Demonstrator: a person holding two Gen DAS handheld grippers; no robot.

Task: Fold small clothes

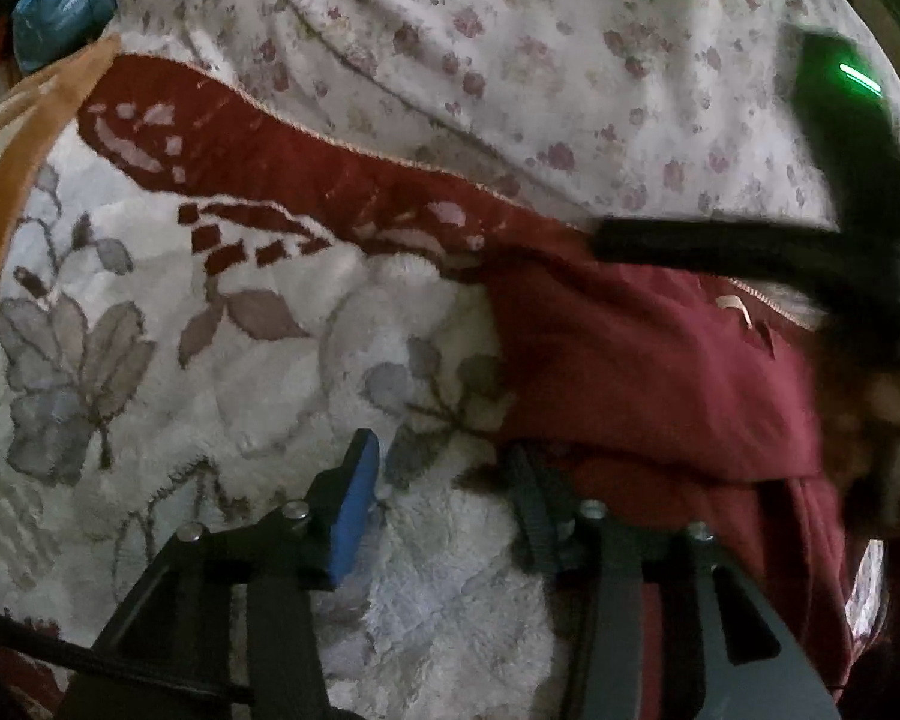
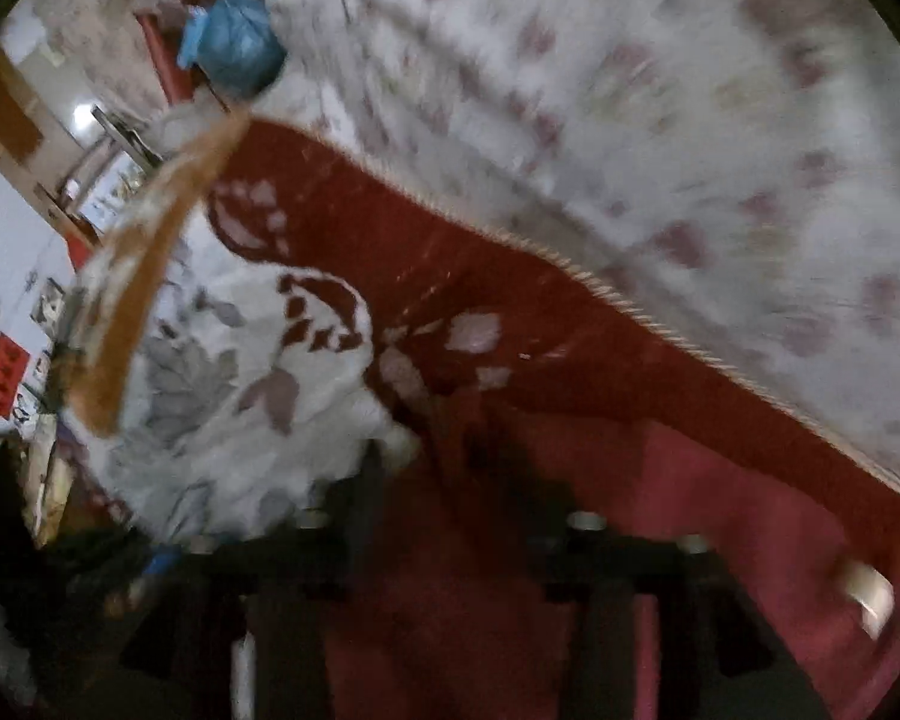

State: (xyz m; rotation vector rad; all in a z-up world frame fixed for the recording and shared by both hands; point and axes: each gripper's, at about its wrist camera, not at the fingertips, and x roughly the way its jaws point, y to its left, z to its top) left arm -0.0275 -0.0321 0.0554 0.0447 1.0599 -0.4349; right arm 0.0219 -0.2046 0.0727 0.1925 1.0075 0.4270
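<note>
A small maroon garment (image 1: 648,372) lies on a white fleece blanket with grey flowers and a red border (image 1: 222,324). My left gripper (image 1: 444,474) is open just above the blanket; its blue-padded left finger (image 1: 354,510) is bare and its right finger sits at the garment's left edge. The other gripper (image 1: 750,246) reaches in from the right over the garment's top edge. In the right wrist view the picture is blurred; the maroon garment (image 2: 486,618) fills the space between the dark fingers of my right gripper (image 2: 444,516), which looks closed on it.
A white sheet with small pink flowers (image 1: 540,42) lies beyond the blanket's red border. A blue plastic bag (image 1: 60,6) sits at the far left; it also shows in the right wrist view (image 2: 234,42). An orange cloth strip (image 1: 24,138) hangs at the left.
</note>
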